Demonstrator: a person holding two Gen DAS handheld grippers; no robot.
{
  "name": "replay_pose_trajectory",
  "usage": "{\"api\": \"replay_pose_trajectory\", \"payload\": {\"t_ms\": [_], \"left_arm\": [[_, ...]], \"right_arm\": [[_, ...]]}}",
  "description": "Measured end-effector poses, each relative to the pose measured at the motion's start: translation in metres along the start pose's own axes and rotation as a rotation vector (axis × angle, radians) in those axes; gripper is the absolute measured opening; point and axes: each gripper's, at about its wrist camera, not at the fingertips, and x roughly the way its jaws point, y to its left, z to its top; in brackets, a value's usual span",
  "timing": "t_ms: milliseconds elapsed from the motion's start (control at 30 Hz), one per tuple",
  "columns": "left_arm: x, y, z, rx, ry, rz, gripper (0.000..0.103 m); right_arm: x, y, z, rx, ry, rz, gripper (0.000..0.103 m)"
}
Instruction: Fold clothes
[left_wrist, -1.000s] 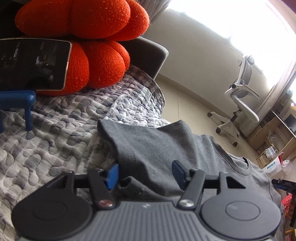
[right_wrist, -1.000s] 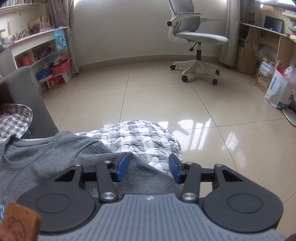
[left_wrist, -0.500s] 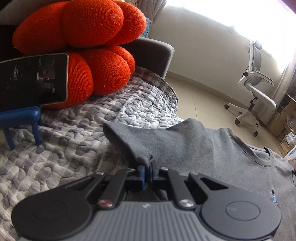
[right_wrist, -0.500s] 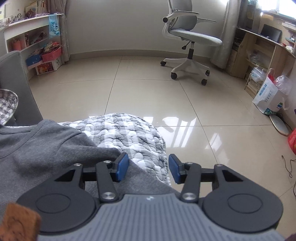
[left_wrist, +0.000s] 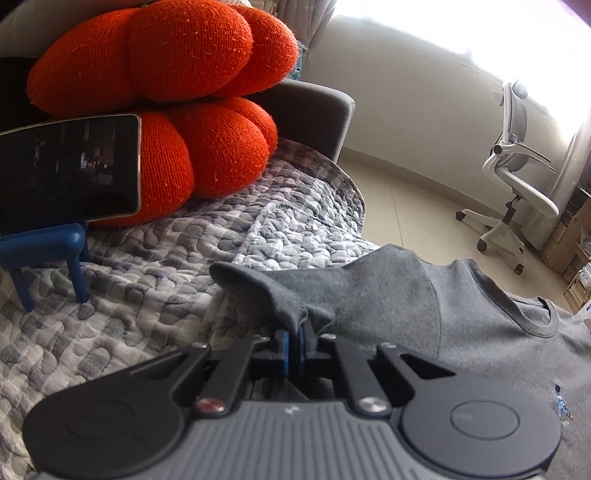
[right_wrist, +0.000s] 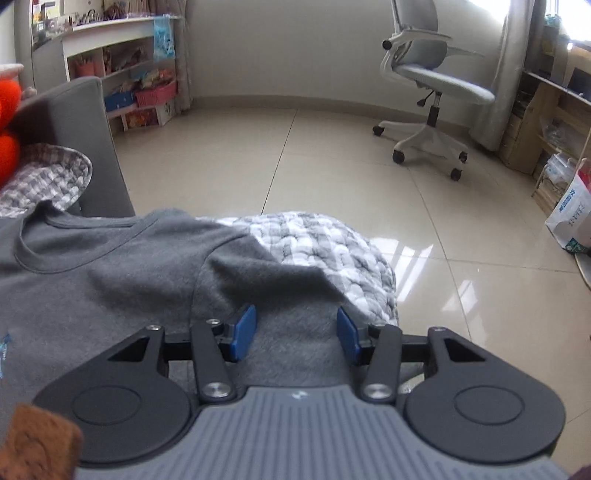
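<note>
left gripper (left_wrist: 293, 341): pads together, clamped on sleeve edge of grey T-shirt (left_wrist: 461, 317) | right gripper (right_wrist: 295, 330): pads apart over opposite sleeve | T-shirt: spread on quilted blanket (left_wrist: 155, 258), near orange cushion (left_wrist: 166, 85)

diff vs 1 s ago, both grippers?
The left gripper closed on the sleeve edge of the grey cotton T-shirt and now holds it pinched, slightly raised off the grey patterned quilt. The right gripper stayed open and advanced over the other sleeve. The orange knitted cushion is unmoved.
</note>
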Motion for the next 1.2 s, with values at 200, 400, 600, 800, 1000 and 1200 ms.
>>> {"api": "replay_pose_trajectory", "payload": {"t_ms": [200, 400, 600, 800, 1000, 1200], "left_arm": [[-0.003, 0.005, 0.008, -0.015, -0.012, -0.025, 0.006], [0.000, 0.004, 0.007, -0.011, -0.009, -0.040, 0.007], [0.003, 0.004, 0.008, -0.014, -0.009, -0.056, 0.011], [0.007, 0.008, 0.007, -0.027, -0.018, -0.046, 0.020], [0.004, 0.013, 0.008, -0.008, -0.047, -0.019, 0.019], [0.002, 0.014, 0.003, -0.042, -0.053, -0.066, 0.021]], "right_arm": [[-0.007, 0.001, 0.011, 0.004, -0.024, -0.031, 0.053], [-0.024, 0.043, 0.030, -0.069, -0.044, 0.140, 0.055], [0.002, 0.087, 0.048, -0.160, 0.006, 0.205, 0.055], [0.027, 0.130, 0.038, -0.217, 0.043, 0.240, 0.054], [0.031, 0.133, 0.045, -0.234, -0.003, 0.052, 0.007], [0.021, 0.155, 0.055, -0.160, -0.017, 0.194, 0.028]]}}
